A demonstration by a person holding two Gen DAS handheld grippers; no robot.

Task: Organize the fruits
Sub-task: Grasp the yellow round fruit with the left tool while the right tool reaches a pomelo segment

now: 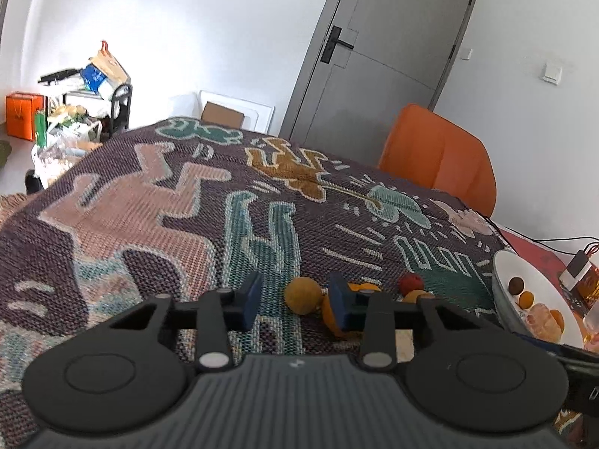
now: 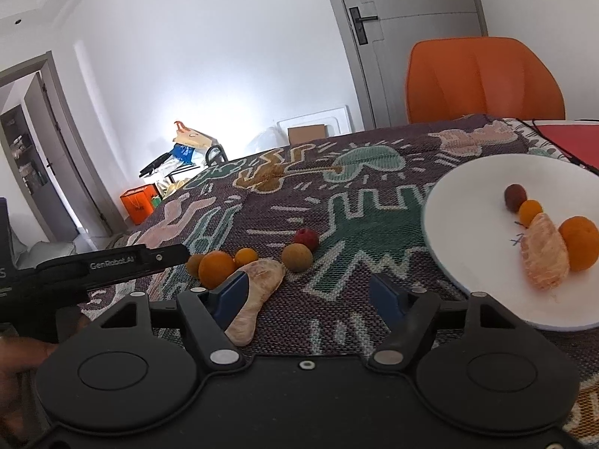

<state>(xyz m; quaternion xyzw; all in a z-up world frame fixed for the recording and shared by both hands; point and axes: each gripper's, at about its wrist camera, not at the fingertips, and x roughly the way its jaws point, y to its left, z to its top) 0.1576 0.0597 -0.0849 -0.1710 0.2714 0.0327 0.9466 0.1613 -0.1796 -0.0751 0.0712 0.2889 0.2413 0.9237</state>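
We count four fruits on the white plate (image 2: 468, 187): one brown ball (image 2: 515, 196), two oranges (image 2: 579, 244) and one peeled segment (image 2: 544, 258). Left of the plate, six more lie on the patterned cloth (image 2: 355, 232), among them a red ball (image 2: 306, 238) and a second peeled segment (image 2: 258, 292). Our left gripper (image 1: 295, 305) and right gripper (image 2: 310, 295) both stand apart, clamping nothing

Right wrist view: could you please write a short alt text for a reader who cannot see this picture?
The right gripper hangs open over a patterned tablecloth, a pale peeled citrus segment lying by its left finger. Behind it lie several small orange, brown and red fruits. At right, a white plate holds four more fruits, and an orange chair stands behind the table.
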